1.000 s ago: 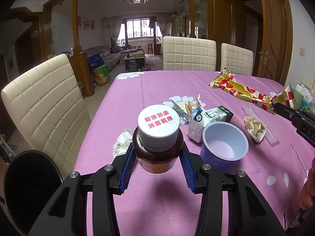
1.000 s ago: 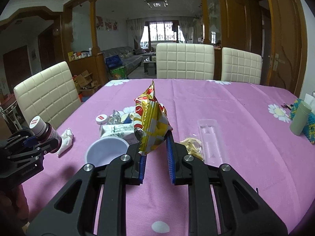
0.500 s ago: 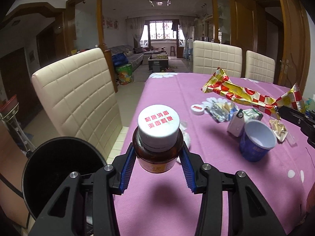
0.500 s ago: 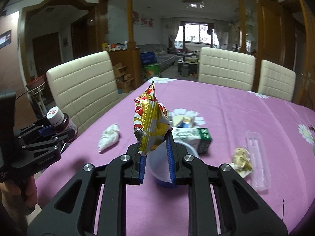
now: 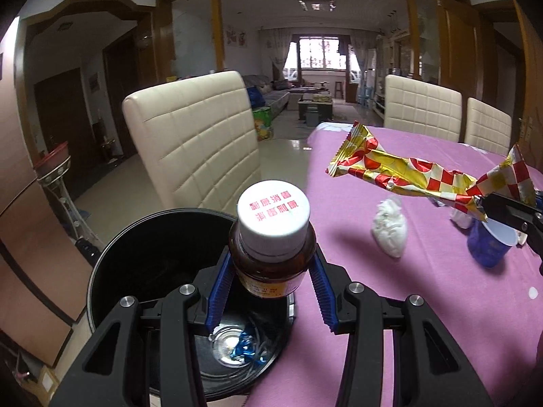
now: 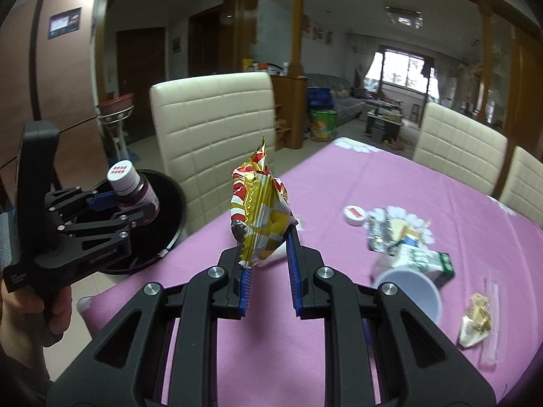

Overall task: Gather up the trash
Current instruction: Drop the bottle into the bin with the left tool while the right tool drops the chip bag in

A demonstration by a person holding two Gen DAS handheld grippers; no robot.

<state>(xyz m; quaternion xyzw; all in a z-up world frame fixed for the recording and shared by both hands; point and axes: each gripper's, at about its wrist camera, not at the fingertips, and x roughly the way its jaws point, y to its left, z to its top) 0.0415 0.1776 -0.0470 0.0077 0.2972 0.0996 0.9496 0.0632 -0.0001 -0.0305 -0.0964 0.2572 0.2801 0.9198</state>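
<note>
The brown bottle (image 5: 271, 237), pinched in the left tongs (image 5: 269, 291), has been carried from over the counter (image 5: 407, 288) to above the black bin (image 5: 142, 257), and the snack wrapper (image 6: 261, 217), pinched in the right tongs (image 6: 268, 271), is brought after it, so both are judged ready for dropping.

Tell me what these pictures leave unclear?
- Bin contents, left view: bottle and left gripper hide most.
- Bottle label, both views: pads cover it, too small.
- Carton print, right view: blurred.
- Wrapper contents: foil hides them.
- Right gripper body, left view: cut off by the edge.
</note>
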